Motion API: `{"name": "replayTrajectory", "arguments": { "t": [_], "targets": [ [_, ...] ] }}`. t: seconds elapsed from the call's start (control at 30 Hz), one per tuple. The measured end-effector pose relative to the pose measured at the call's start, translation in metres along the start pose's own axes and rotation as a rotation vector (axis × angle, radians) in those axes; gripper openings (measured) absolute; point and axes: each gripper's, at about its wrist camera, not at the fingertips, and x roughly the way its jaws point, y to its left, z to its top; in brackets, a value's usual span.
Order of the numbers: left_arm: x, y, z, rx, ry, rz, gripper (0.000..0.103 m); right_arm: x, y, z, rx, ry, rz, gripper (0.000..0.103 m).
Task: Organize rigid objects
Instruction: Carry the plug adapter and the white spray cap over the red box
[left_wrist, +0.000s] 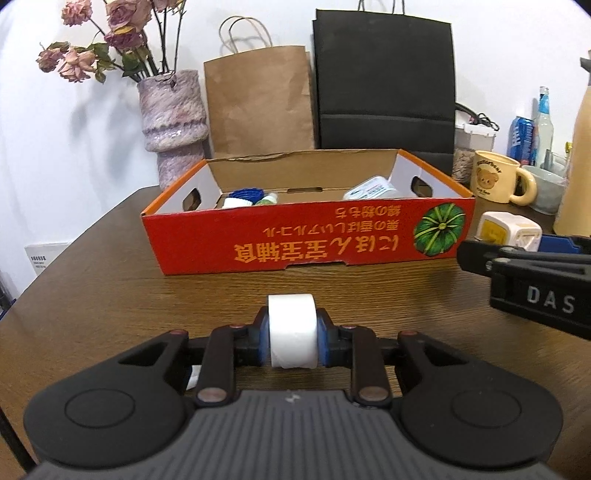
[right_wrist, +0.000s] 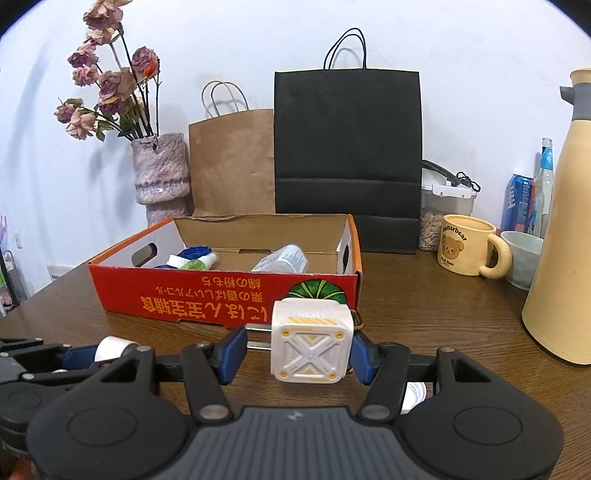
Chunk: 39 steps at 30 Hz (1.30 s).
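L gripper (left_wrist: 292, 341) clamps tape roll (left_wrist: 292, 330); R gripper (right_wrist: 299, 354) touching cube (right_wrist: 311, 341) on one side only, grip unclear; red box (left_wrist: 306, 236) just ahead, mug (right_wrist: 466, 249) front-right.

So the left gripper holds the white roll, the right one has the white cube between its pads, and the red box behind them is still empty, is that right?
Not quite: the red box is not empty. The right wrist view shows a clear bottle, a small green bottle and a blue item inside. The rest holds: the left gripper grips the white roll, and the white cube sits between the right gripper pads.
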Motion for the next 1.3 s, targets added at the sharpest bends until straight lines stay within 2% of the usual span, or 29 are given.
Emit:
{"name": "replayTrajectory", "arguments": {
  "t": [0.33, 0.63, 1.3],
  "targets": [
    [-0.013, -0.015, 0.001, 0.023, -0.033, -0.049, 0.026, -0.005, -0.008, 0.003, 0.018, -0.021, -0.017, 0.057],
    [-0.021, -0.012, 0.01, 0.01, -0.059, -0.044, 0.026, -0.008, -0.009, 0.005, 0.025, -0.037, -0.014, 0.057],
    [-0.025, 0.013, 0.062, -0.05, -0.163, -0.015, 0.026, -0.014, 0.011, 0.039, -0.021, -0.135, -0.006, 0.057]
  ]
}}
